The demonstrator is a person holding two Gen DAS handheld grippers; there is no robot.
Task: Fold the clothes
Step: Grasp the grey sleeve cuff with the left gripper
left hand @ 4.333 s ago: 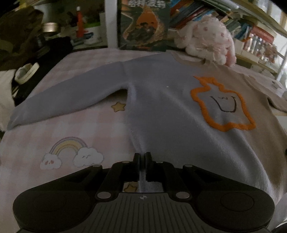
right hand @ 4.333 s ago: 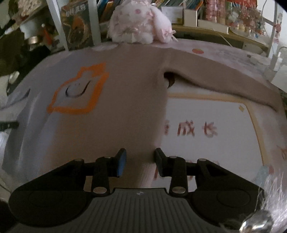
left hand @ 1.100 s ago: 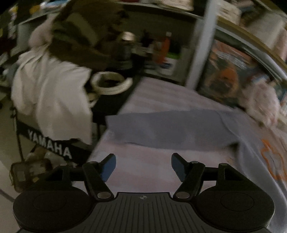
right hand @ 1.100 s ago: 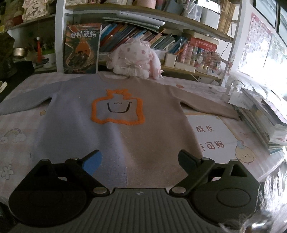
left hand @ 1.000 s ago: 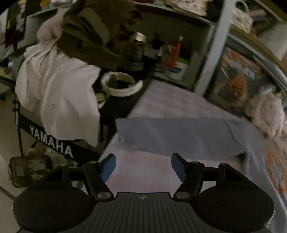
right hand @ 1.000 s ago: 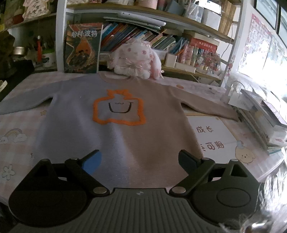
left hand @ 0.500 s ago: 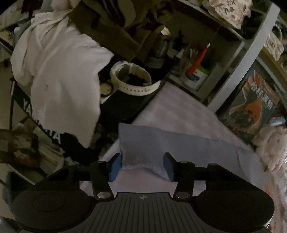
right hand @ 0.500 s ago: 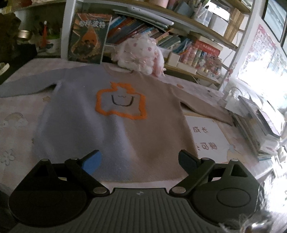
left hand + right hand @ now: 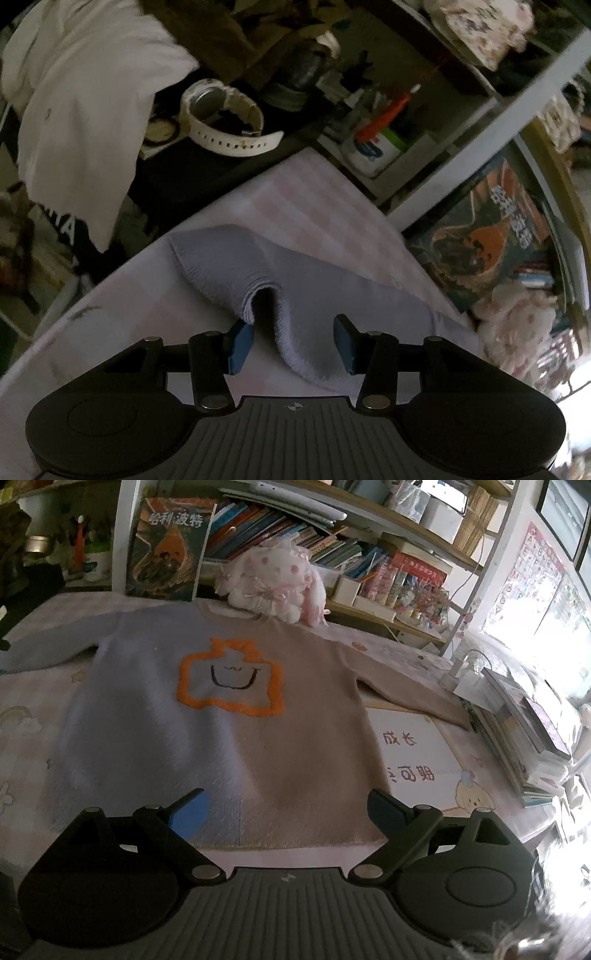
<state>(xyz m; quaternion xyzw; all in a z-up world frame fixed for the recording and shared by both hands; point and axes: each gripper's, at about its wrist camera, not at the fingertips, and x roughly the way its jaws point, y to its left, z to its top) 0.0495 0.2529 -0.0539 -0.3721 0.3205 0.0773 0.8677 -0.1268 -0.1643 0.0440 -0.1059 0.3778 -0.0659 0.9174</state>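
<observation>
Our left tongs stand half open around the buckled cuff of the sweater's grey sleeve, pads not visibly pressing it. Our right tongs gape wide and empty above the hem of the sweater, which spreads flat toward twelve o'clock across the surface, a plush toy beyond its collar.

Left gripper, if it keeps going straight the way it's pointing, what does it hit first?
Most likely the blue-grey sleeve cuff of the sweater: the left gripper already has its bunched edge between the fingers, and the pink checked table cover lies just beneath. Depth is hard to judge.
</observation>
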